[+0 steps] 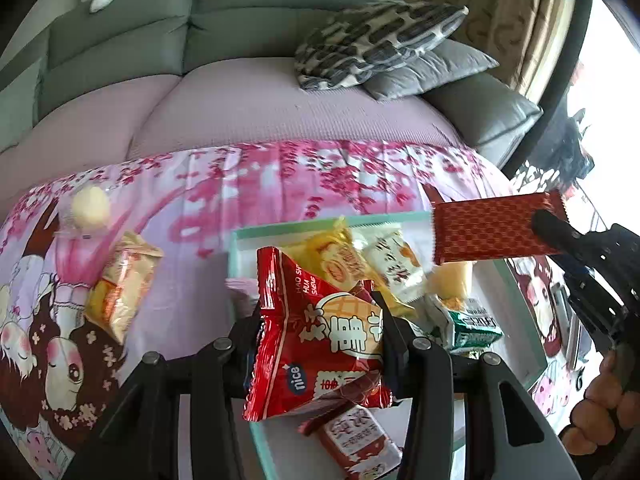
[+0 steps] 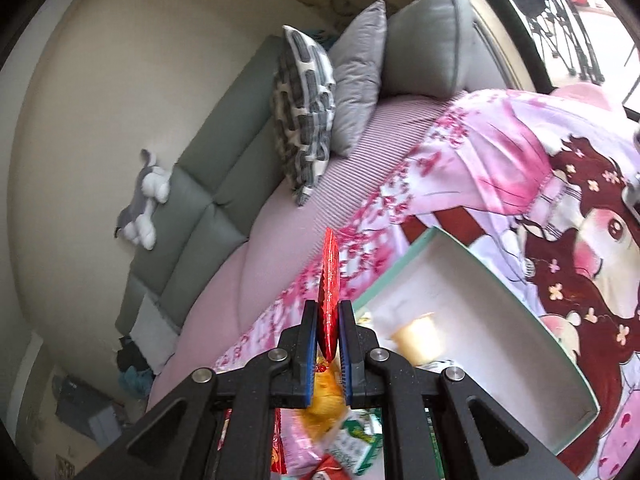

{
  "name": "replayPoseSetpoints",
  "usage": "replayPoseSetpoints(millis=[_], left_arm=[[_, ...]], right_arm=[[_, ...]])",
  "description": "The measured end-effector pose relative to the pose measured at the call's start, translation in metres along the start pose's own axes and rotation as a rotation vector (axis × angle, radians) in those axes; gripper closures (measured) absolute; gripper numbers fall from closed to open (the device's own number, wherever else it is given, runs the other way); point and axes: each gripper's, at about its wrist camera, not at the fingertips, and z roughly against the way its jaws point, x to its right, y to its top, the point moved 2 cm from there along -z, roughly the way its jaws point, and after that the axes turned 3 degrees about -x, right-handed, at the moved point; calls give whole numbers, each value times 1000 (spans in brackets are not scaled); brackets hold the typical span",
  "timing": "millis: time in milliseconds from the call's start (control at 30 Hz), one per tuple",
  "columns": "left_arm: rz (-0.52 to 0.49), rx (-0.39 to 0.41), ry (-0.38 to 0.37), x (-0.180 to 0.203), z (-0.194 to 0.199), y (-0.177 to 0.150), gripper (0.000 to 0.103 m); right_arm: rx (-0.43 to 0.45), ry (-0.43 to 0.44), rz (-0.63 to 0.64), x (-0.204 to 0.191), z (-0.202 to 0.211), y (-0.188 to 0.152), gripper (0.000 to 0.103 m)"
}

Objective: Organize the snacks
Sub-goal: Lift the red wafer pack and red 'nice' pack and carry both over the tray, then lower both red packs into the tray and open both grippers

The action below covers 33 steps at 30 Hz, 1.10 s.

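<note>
Snack packets [image 1: 392, 264] lie in the box [image 1: 236, 248] on the blanket [image 1: 192, 208], sofa [image 1: 240, 96] behind

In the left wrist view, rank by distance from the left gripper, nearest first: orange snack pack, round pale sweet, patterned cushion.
From the left gripper:
1. Orange snack pack, on the blanket to its left.
2. Round pale sweet, farther back left.
3. Patterned cushion, on the sofa, far right.

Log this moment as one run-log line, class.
left gripper: shut on red snack bag | right gripper: shut on red wafer bar | above box
</note>
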Motion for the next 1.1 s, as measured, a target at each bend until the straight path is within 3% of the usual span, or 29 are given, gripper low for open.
replayPoseSetpoints(millis=[367,533,1100], left_arm=[[-40,-14,19,10,-12,-4,55],[-44,-28,18,11,-16,-6,55],[-24,-46,25,9,-13,-6,46]], right_arm=[[-50,-61,20,6,-20,-7,92],[-75,-163,59,6,-26,-11,91],[-68,-332,91,16,-13,-7,89]])
